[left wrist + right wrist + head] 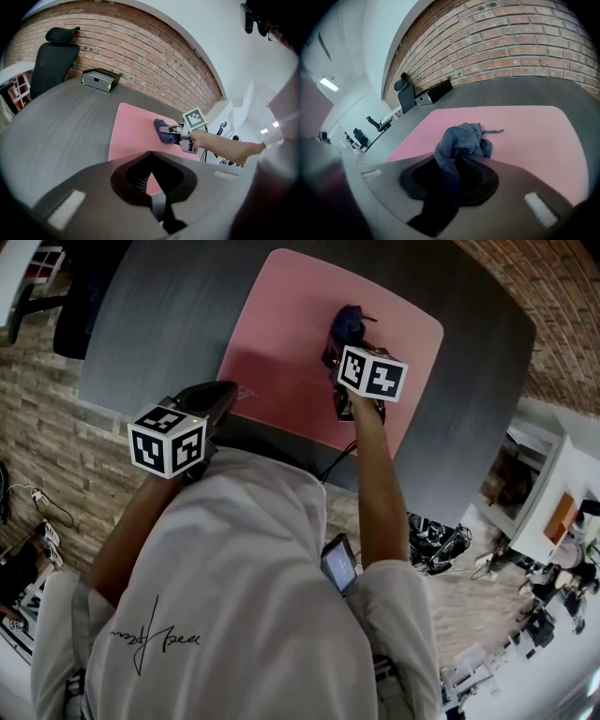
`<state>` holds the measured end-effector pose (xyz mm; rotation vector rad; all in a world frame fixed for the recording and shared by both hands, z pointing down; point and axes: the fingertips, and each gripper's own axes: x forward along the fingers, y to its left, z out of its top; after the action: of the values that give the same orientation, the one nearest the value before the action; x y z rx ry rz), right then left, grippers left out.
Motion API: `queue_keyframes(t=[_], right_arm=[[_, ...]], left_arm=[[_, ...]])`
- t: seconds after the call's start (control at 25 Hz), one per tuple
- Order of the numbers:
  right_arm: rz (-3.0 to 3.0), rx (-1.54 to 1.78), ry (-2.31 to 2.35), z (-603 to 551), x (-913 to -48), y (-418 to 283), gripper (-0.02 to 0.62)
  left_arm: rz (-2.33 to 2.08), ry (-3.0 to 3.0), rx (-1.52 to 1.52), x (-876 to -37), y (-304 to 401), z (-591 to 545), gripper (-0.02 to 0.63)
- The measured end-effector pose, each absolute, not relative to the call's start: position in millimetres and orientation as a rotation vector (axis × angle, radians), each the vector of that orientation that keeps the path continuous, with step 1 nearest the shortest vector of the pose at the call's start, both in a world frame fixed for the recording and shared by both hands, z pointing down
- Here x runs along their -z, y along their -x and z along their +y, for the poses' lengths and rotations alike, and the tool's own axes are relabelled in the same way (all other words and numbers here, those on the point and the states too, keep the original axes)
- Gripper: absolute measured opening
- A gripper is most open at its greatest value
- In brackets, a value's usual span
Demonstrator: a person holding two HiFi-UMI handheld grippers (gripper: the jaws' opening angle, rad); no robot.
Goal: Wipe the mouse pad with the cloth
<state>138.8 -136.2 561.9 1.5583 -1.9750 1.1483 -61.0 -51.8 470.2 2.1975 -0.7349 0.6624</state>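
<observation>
My right gripper (342, 351) is clenched on the blue-grey cloth (349, 324). The cloth's bunched end rests on the pink mouse pad (281, 362), toward 1 o'clock from the pad's middle in the head view. My left gripper (214, 404) is closed on nothing, near the pad's 8 o'clock corner.

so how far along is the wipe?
Done: cloth is clamped in the right gripper. In hand: it sits on the pink mouse pad, toward the far side. To do: the wiping; nothing shows how much is covered. The left gripper is shut, empty.
</observation>
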Motion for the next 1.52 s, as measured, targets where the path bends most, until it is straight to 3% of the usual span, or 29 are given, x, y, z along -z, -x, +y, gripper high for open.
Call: queue_keyframes(t=[1.52], right_arm=[[-1.847,-1.313,-1.778,-99,-561,-234,0.098]], left_arm=[[-0.686,-2.197,-0.663,-473,55,-46,0.012]])
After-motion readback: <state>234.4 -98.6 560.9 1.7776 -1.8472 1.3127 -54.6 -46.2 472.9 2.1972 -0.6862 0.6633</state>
